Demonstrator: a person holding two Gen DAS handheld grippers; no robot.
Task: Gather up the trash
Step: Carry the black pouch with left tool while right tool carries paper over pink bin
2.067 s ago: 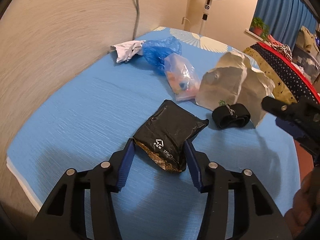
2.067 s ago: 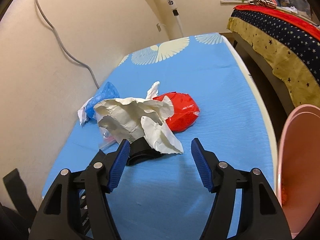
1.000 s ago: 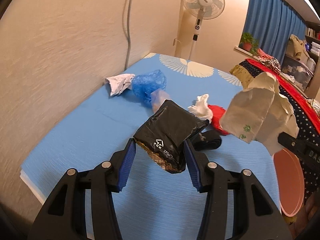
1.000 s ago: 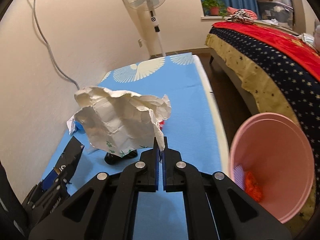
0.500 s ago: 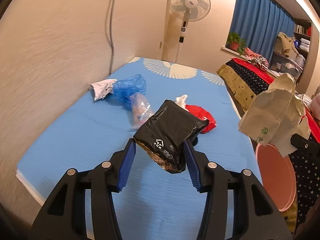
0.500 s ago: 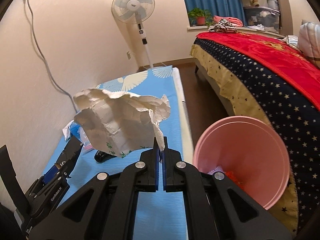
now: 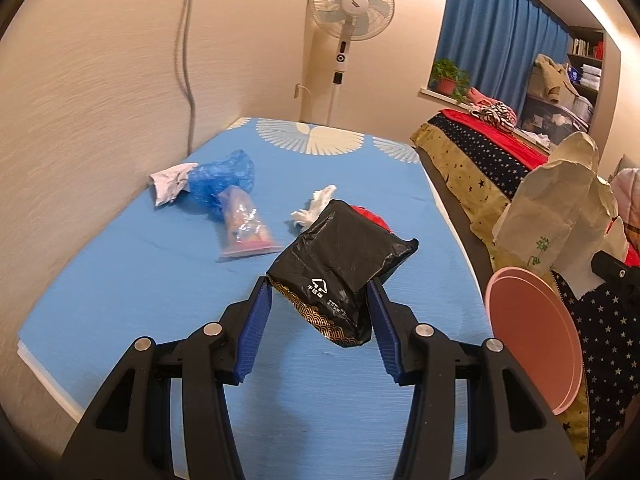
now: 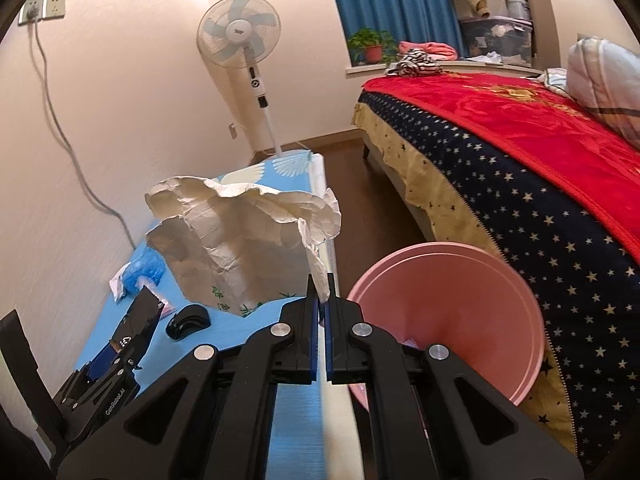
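Observation:
My left gripper (image 7: 318, 312) is shut on a black plastic packet (image 7: 340, 264), held in the air above the blue mattress (image 7: 160, 280). My right gripper (image 8: 319, 300) is shut on a corner of a crumpled white paper bag (image 8: 240, 240), which hangs beside the pink bin (image 8: 452, 312). That paper bag (image 7: 560, 216) and the pink bin (image 7: 532, 336) also show at the right of the left wrist view. On the mattress lie a blue plastic bag (image 7: 224, 180), a clear bag with coloured contents (image 7: 244, 224), a white tissue (image 7: 316, 208) and a red wrapper (image 7: 370, 216), mostly hidden.
A black band (image 8: 188, 320) lies on the mattress near the left gripper (image 8: 116, 352). A standing fan (image 7: 350, 28) is at the mattress's far end. A bed with a red and starred cover (image 8: 520, 152) stands to the right, across a strip of wooden floor (image 8: 360, 200).
Both grippers have swung to the right with their loads. The bin now lies closer under the paper bag, and the mattress trash has slid left in view.

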